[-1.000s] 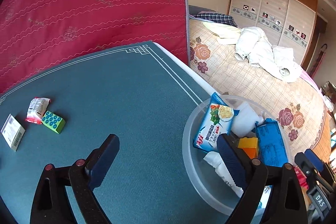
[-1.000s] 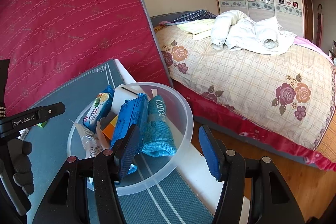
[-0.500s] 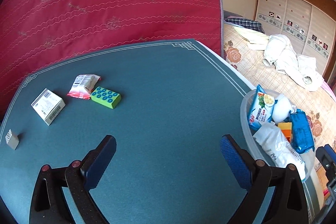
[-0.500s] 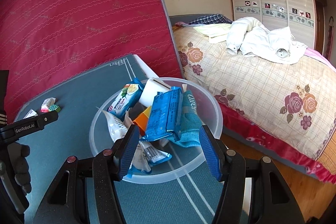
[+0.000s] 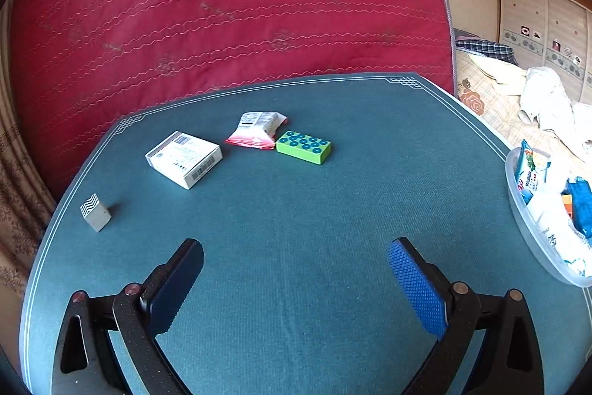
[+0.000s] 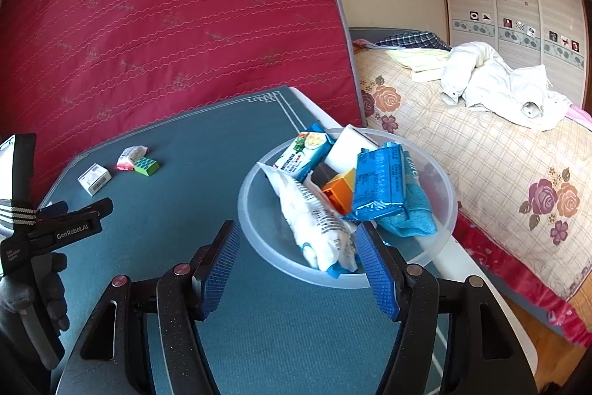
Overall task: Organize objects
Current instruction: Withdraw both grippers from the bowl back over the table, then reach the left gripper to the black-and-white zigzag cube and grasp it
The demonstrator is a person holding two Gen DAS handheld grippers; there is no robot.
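On the teal table [image 5: 296,228] lie a green studded block [image 5: 303,147], a red-and-white snack packet [image 5: 257,130], a white barcode box [image 5: 184,158] and a small grey cube [image 5: 95,213]. My left gripper [image 5: 296,280] is open and empty, hovering short of them. A clear plastic bowl [image 6: 255,210] at the table's right edge holds several packets, an orange block [image 6: 338,191] and a blue cloth [image 6: 414,210]. My right gripper [image 6: 298,269] is open and empty at the bowl's near rim. The bowl [image 5: 518,202] also shows in the left wrist view.
A red mattress [image 5: 222,6] stands upright behind the table. A bed [image 6: 481,136] with a floral cover and white clothes lies to the right, across a gap of wooden floor [image 6: 532,332]. The left gripper's body [image 6: 55,228] shows at the right wrist view's left.
My left gripper has swung left, away from the bowl and toward the loose items on the table. My right gripper has turned left, bringing the bowl to the centre of its view.
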